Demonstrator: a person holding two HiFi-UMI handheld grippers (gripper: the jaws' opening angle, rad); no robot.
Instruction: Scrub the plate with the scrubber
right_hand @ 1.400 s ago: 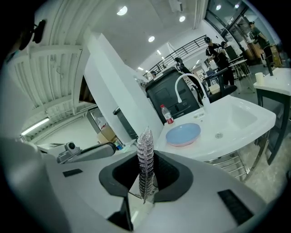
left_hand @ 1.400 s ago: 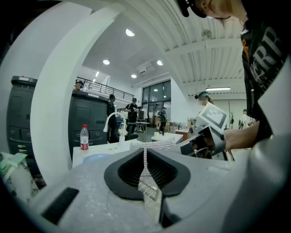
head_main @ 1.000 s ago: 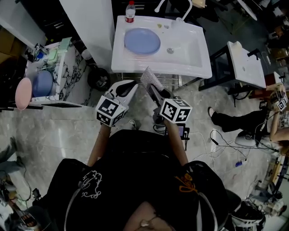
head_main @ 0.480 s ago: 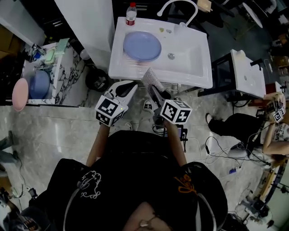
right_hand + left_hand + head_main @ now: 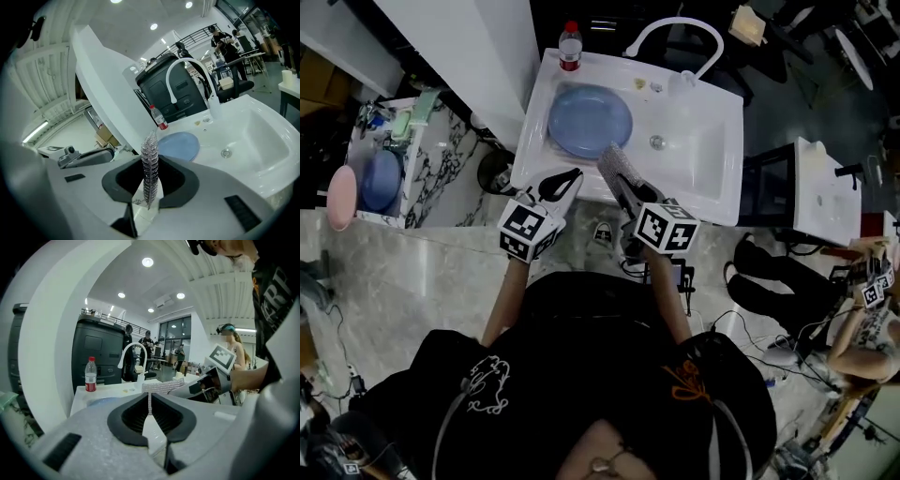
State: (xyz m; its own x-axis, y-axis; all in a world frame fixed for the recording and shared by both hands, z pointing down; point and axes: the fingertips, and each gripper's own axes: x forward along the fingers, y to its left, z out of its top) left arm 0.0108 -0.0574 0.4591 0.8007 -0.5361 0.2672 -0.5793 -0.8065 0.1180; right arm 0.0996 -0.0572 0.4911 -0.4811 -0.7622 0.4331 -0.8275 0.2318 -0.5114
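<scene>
Both tongs hang short of the sink, so I judge this to be the approach, with no scrubbing begun yet. My left tongs point(image 5: 565, 178) are closed tight, pad against pad, with nothing between them. My right tongs point(image 5: 625, 190) are clamped on the scrubber point(image 5: 616, 166), a silvery mesh pad that stands upright and edge-on between the pads and sticks out well past the tips.

Just ahead of both tongs is the near rim of the white sink point(image 5: 724, 187). The plate point(image 5: 591, 122) lies flat in the basin's left part, ahead of my left tongs and ahead and to the left of my right tongs, apart from both. It is round, pale blue and shallow, and I can make out no dirt on it from here. The drain point(image 5: 656, 142) sits to its right. Beyond it, a red-capped bottle point(image 5: 570, 45) stands on the far rim, beside the faucet point(image 5: 675, 26).

Next, I think, my right tongs should go forward and down, tilting so the mesh face meets the plate rather than its edge. My left tongs would have to part to steady the rim.
</scene>
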